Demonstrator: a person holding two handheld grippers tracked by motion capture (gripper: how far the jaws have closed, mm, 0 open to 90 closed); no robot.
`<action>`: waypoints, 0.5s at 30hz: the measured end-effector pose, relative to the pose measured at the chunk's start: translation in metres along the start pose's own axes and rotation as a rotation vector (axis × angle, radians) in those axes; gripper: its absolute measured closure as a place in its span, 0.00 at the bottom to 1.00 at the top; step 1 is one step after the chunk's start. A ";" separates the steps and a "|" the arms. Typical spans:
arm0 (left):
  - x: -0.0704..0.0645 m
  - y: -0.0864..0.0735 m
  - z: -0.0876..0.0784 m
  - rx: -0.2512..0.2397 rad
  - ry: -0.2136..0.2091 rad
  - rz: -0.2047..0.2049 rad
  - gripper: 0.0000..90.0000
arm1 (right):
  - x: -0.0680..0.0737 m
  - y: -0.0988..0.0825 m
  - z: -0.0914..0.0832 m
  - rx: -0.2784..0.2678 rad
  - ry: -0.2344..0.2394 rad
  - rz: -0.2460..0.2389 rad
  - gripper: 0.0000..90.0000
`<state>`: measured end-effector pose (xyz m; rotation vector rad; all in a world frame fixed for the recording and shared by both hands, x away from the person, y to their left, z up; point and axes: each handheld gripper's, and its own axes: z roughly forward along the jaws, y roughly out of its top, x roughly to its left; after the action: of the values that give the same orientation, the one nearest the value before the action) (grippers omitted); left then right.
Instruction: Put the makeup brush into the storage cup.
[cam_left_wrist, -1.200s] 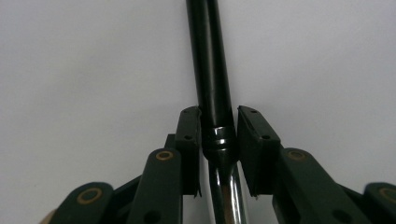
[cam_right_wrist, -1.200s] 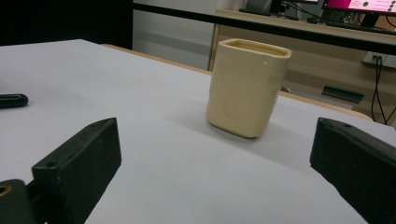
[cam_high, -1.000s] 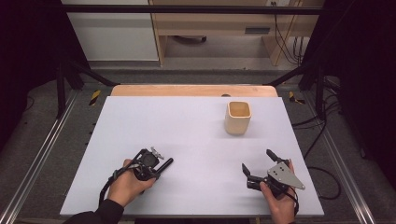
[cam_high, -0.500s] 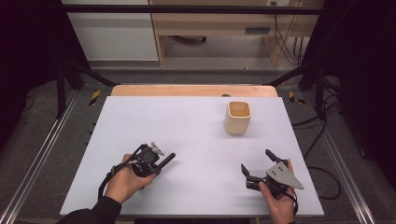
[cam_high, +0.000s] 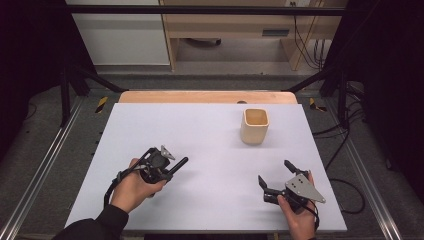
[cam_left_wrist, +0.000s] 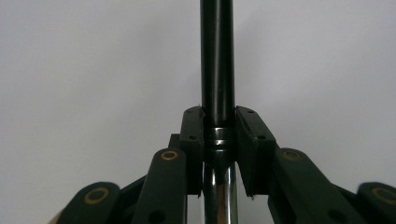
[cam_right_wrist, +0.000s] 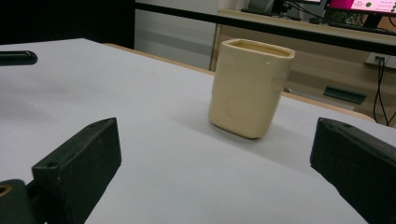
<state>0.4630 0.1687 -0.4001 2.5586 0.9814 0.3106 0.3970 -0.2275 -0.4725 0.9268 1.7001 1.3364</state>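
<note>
Since the earlier frame, your left gripper (cam_high: 172, 167) has risen a little above the white table (cam_high: 210, 145) and now points up and to the right in the high view; your right gripper (cam_high: 275, 181) has kept its place near the front right corner.

Your left gripper's jaws are clamped on a slim rod-shaped tool (cam_left_wrist: 217, 70). In the left gripper view, the pads (cam_left_wrist: 192, 140) press on either side of a chrome collar, where a shiny metal section below meets a black shaft that runs straight up and out of the top of the view. In the high view, the black end of the tool (cam_high: 181, 162) sticks out beyond the jaws, clear of the table surface. What kind of tool it is you cannot tell from these views.

Your right gripper's jaws are spread wide with nothing between them. In the right gripper view, a cream square-sided cup (cam_right_wrist: 250, 88) stands upright on the table ahead of the jaws, well apart from them. In the high view, the cup (cam_high: 255, 126) sits on the right half of the table, toward the far edge.
</note>
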 end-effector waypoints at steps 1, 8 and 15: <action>0.000 0.001 -0.001 0.002 -0.001 0.002 0.82 | 0.000 0.000 0.000 0.000 0.000 0.000 0.02; -0.003 0.011 -0.005 -0.010 0.004 0.024 0.82 | 0.001 0.000 0.000 0.001 0.004 -0.009 0.02; -0.008 0.024 -0.008 -0.022 0.006 0.051 0.82 | 0.003 0.001 0.001 0.004 0.003 -0.021 0.02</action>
<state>0.4688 0.1493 -0.3832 2.5676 0.9102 0.3410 0.3965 -0.2246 -0.4721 0.9075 1.7111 1.3220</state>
